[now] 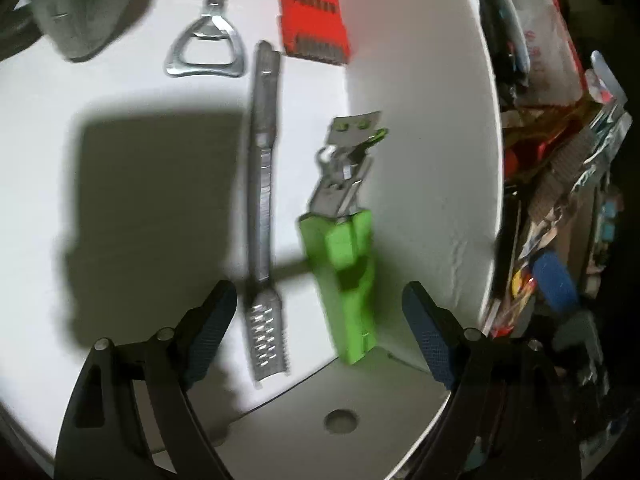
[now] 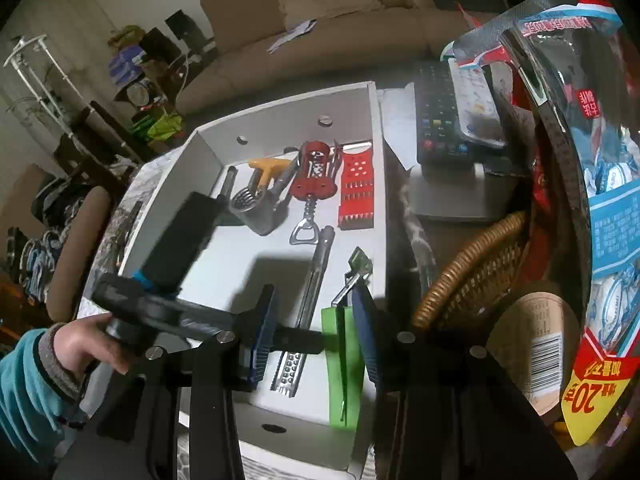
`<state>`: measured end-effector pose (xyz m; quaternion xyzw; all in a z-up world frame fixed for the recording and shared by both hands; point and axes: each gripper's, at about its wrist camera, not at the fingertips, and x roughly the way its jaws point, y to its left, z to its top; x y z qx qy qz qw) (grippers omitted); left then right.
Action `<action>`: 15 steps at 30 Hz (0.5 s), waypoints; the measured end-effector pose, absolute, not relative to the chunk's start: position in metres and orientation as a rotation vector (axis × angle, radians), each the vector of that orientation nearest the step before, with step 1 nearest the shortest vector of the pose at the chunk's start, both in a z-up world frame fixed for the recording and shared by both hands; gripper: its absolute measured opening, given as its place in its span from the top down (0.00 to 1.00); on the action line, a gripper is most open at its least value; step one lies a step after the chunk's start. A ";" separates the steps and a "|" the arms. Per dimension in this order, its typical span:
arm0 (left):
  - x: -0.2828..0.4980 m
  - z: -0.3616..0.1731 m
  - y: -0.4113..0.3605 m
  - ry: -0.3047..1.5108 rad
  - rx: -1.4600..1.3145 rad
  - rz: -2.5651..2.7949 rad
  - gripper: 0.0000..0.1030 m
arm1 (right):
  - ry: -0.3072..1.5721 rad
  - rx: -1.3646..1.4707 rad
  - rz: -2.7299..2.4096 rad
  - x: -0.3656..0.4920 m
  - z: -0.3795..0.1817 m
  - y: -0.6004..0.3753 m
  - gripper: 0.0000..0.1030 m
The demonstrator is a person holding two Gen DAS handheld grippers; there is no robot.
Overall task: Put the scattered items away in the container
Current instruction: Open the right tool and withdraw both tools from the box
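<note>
Tools are lying inside the white box (image 2: 376, 128), which is sitting on the table. Near the right wall the green can opener (image 1: 344, 276) is resting, with its metal head pointing to the far end. Just beside it on the left, the long metal grater (image 1: 264, 200) is lying straight. Farther back, the red corkscrew (image 2: 314, 180) is lying with its shiny bottle-opener end pointing near, and the red flat grater (image 2: 357, 190) is sitting to its right. In the far left corner (seen best from the right wrist view) the silver press with the yellow handle (image 2: 260, 196) is resting. The left gripper (image 1: 320, 328) is hanging over the near end of the box with its jaws standing wide apart, and nothing is between its pads. A hand (image 2: 86, 344) in a blue sleeve is holding it. The right gripper (image 2: 316, 332) is hanging above the green can opener with its jaws partly apart; the pads are not pressing on anything, as far as the blurry picture is showing. A brown basket (image 2: 476, 276) and shiny snack bags (image 2: 600, 184) are sitting to the right of the box.
</note>
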<state>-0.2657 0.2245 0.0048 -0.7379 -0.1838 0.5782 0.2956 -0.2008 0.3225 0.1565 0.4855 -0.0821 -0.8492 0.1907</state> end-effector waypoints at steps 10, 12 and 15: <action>-0.255 0.014 0.238 -0.455 -1.963 1.609 0.17 | -0.270 1.338 -2.396 -0.197 0.161 0.333 0.58; -0.260 0.029 0.221 -0.445 -1.927 1.688 0.17 | -0.270 1.328 -2.395 -0.194 0.164 0.332 0.59; -0.265 0.057 0.185 -0.488 -1.856 1.795 0.17 | -0.282 1.320 -2.393 -0.190 0.167 0.329 0.58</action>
